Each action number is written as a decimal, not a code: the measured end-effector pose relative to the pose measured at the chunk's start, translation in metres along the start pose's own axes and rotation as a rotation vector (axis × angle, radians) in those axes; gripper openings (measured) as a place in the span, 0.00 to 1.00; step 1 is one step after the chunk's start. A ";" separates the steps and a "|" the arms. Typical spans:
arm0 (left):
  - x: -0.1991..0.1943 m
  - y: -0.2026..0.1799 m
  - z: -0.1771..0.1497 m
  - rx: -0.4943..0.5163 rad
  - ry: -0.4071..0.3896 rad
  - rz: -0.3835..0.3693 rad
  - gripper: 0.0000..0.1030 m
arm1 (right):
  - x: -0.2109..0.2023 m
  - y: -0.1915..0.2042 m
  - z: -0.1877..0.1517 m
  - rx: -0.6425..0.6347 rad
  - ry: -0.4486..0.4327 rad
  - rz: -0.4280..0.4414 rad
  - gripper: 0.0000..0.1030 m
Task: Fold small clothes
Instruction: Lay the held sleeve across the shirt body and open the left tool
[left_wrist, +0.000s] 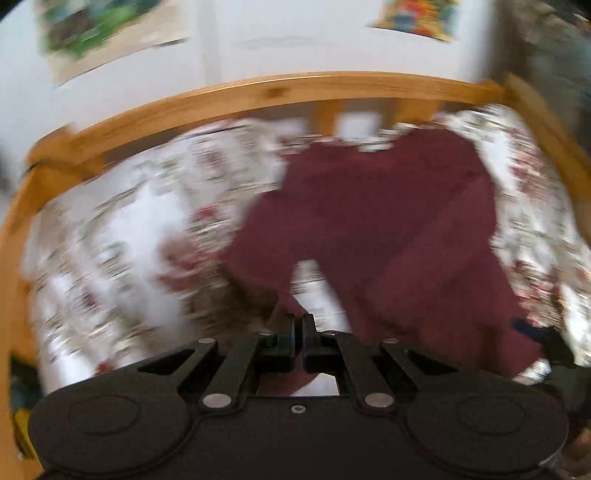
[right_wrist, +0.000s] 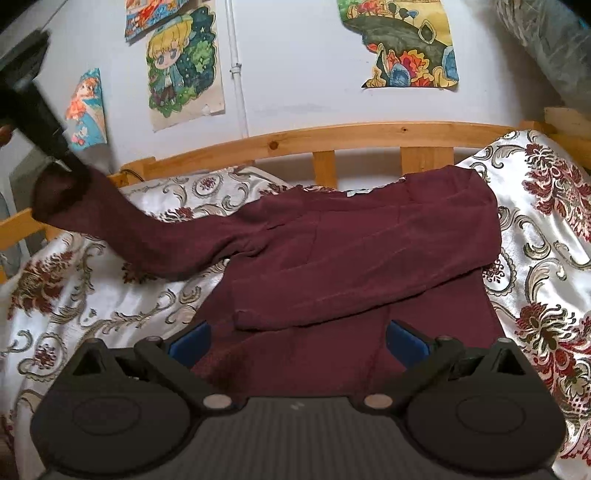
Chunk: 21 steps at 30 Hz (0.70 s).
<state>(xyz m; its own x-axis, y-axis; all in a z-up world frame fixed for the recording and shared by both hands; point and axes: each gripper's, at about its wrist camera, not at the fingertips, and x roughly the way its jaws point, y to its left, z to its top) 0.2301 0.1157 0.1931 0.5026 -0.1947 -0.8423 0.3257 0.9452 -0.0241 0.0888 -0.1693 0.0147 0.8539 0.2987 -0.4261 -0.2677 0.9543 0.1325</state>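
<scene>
Garment: a maroon long-sleeved top (right_wrist: 369, 251) lies spread on the patterned bedspread (right_wrist: 535, 229), its collar end toward the wooden bed rail (right_wrist: 332, 136).
Right sleeve of it: folded across the body, below the rail.
Left sleeve (right_wrist: 140, 240): pulled up off the bedspread, away from the body and toward the rail's left end.
Left gripper (right_wrist: 64, 173): jaws pinched tight on the cuff of the left sleeve; only the right wrist view shows the sleeve lifted from outside.
Left wrist view: blurred; its own closed fingers (left_wrist: 286, 334) with maroon cloth running up between them.
Right gripper (right_wrist: 297, 341): jaws wide apart, blue pads (right_wrist: 190, 341) either side of the hem, holding nothing.
Wall above the rail: drawings (right_wrist: 184, 62) pinned up, sharp only in the right wrist view.
</scene>
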 end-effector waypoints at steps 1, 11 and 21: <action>0.003 -0.017 0.006 0.034 0.002 -0.019 0.02 | -0.002 -0.002 0.000 0.003 -0.004 0.013 1.00; 0.100 -0.178 0.049 0.243 0.035 -0.218 0.02 | -0.030 -0.028 -0.010 -0.043 0.020 0.040 1.00; 0.213 -0.247 0.045 0.268 -0.034 -0.173 0.15 | -0.031 -0.055 -0.031 0.011 0.082 -0.032 1.00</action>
<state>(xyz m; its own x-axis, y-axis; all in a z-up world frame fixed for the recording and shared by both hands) 0.2930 -0.1711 0.0443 0.4461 -0.3588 -0.8199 0.6058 0.7954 -0.0185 0.0631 -0.2315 -0.0075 0.8224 0.2672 -0.5023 -0.2353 0.9635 0.1273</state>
